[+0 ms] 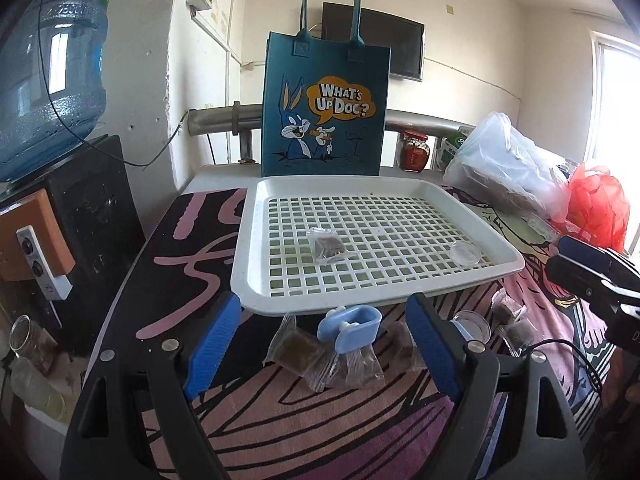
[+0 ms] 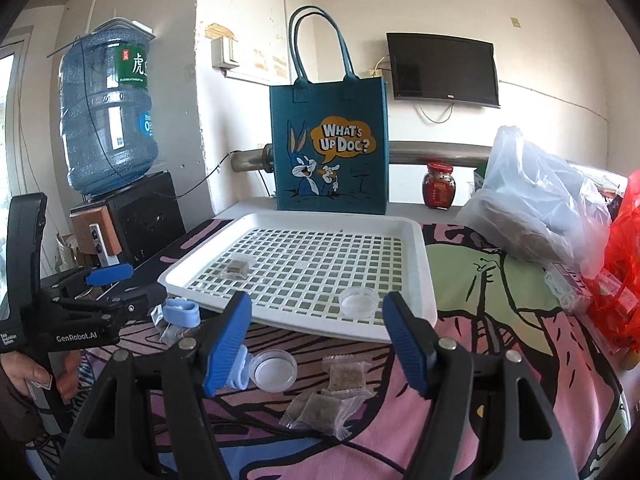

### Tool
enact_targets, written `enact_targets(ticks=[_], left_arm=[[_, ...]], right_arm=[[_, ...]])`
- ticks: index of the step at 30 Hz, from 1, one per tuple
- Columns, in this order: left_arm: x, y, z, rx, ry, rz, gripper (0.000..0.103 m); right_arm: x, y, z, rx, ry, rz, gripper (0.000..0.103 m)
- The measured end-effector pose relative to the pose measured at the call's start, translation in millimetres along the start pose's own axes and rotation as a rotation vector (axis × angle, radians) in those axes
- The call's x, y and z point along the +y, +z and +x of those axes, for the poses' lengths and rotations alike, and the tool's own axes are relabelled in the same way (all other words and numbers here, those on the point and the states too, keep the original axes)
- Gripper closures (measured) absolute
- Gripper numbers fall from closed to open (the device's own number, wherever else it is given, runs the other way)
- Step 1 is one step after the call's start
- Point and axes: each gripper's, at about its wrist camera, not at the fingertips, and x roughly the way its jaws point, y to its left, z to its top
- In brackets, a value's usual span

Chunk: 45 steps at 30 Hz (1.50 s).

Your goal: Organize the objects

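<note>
The white tray [image 2: 424,264] sits mid-desk, its near rim just ahead of both grippers, holding one sachet [image 2: 239,267] and a clear lid [image 2: 357,301]. The left gripper [image 1: 324,344] and right gripper [image 2: 316,344] hang with jaws wide apart, gripping nothing (loose sachets [image 2: 324,408] lie on the patterned cloth [image 2: 500,360] below).

The left claw [image 1: 320,344] stands wide and empty above clear packets [image 1: 296,354] and a blue clip [image 1: 350,328] on the patterned tabletop [image 1: 280,420]; beyond, the white grid tray [image 1: 256,276] holds one packet [image 1: 329,249] and a clear lid [image 1: 465,253]; a blue tote bag [image 1: 324,104] stands upright behind.
</note>
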Motion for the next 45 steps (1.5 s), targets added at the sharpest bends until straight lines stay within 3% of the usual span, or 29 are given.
enact_targets(ticks=[7, 45], left_arm=[[2.0, -5.3, 2.7, 0.050, 0.005, -0.017, 0.018], [0.6, -16.4, 18.0, 0.194, -0.034, -0.018, 0.018]], right_arm=[[12.5, -12.7, 12.2, 0.088, 0.008, -0.046, 0.035], [9.6, -23.2, 14.7, 0.200, 0.020, -0.003, 0.035]])
